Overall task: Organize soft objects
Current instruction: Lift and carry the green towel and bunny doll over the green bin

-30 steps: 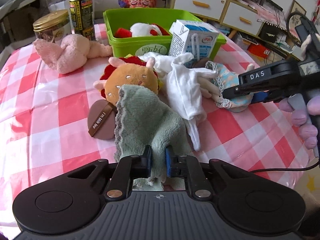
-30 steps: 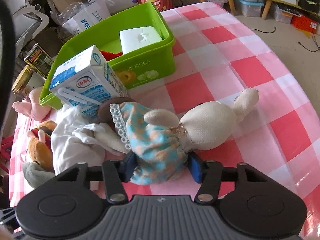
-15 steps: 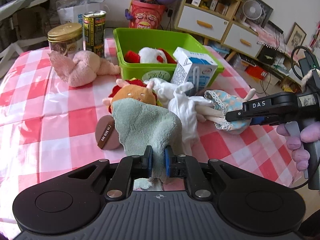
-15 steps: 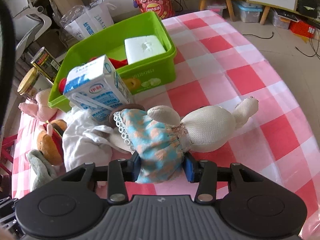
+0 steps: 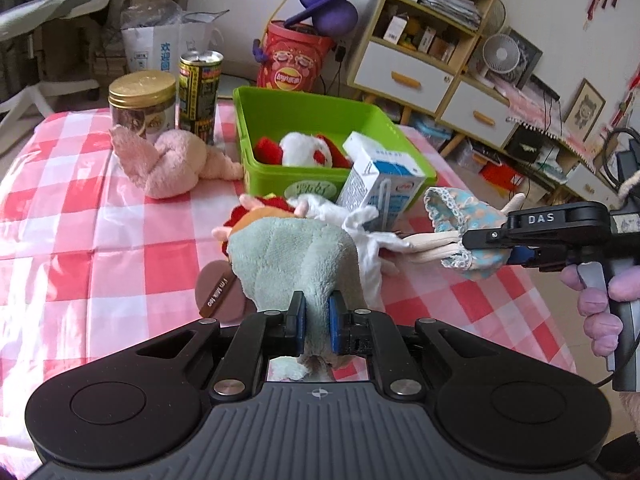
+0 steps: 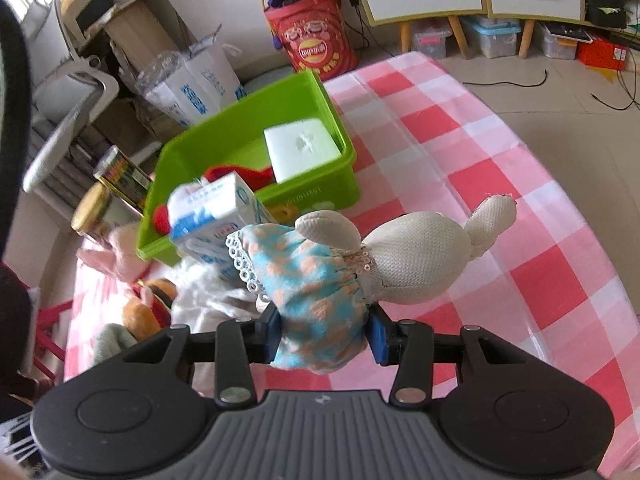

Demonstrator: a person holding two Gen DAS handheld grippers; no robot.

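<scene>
My left gripper (image 5: 317, 322) is shut on a pale green plush cloth (image 5: 294, 258) that hangs lifted above the checked table (image 5: 100, 240). My right gripper (image 6: 325, 334) is shut on a cream rabbit doll (image 6: 416, 264) by its blue dotted dress (image 6: 316, 288), held off the table; the same doll (image 5: 466, 220) and gripper show at the right of the left wrist view. A green bin (image 5: 288, 120) at the back holds a red and white plush (image 5: 304, 150). A pink plush (image 5: 172, 164), an orange plush (image 6: 138, 314) and a white garment (image 5: 368, 232) lie on the table.
A milk carton (image 5: 384, 188) stands just in front of the bin, close to the doll. A gold-lidded jar (image 5: 142, 102) and a tall can (image 5: 198, 88) stand at the back left. A brown round tag (image 5: 218, 294) lies by the cloth. A white block (image 6: 302, 148) lies in the bin (image 6: 240, 148).
Both grippers have risen: the green cloth and the rabbit doll have come up off the table. The right gripper's jaws have closed tighter on the doll's dress.
</scene>
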